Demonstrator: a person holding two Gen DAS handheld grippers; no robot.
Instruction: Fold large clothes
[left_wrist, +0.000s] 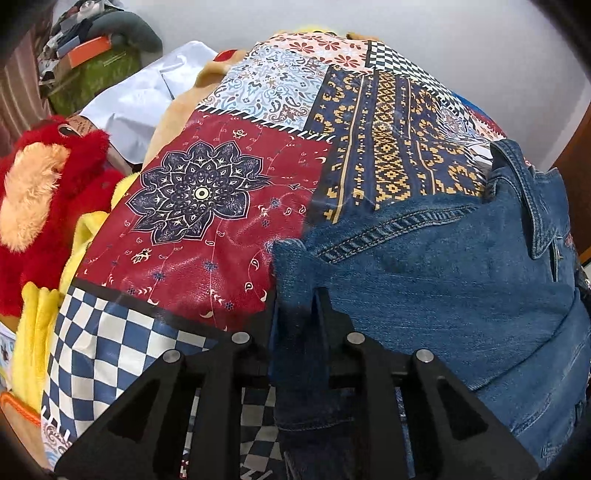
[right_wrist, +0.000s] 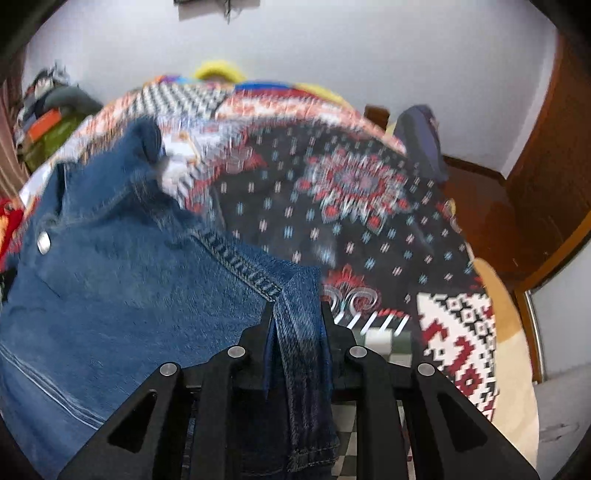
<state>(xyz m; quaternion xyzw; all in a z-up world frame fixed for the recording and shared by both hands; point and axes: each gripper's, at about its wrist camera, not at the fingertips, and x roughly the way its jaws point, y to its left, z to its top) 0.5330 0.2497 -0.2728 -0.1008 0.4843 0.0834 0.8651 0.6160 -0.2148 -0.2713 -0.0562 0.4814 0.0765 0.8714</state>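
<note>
Both tongs pinch denim: the left tongs (left_wrist: 297, 314) grip an edge of the jacket (left_wrist: 424, 280), and the right tongs (right_wrist: 295, 317) clamp a seamed hem of the same jacket (right_wrist: 110, 288). The jacket lies spread on the patchwork bedspread (left_wrist: 207, 206) just ahead of the fingers, collar (left_wrist: 532, 206) on the far side and a snap button (right_wrist: 43, 242) showing. By the look of it, folding is only starting; no completed fold is visible. Left of the left tongs crowd a red plush toy (left_wrist: 48, 192) and yellow fabric (left_wrist: 37, 332); farther off, a pale sheet (left_wrist: 147, 103). The right view is motion-blurred. Beyond the bed, a cluttered corner pile (left_wrist: 92, 55).
</note>
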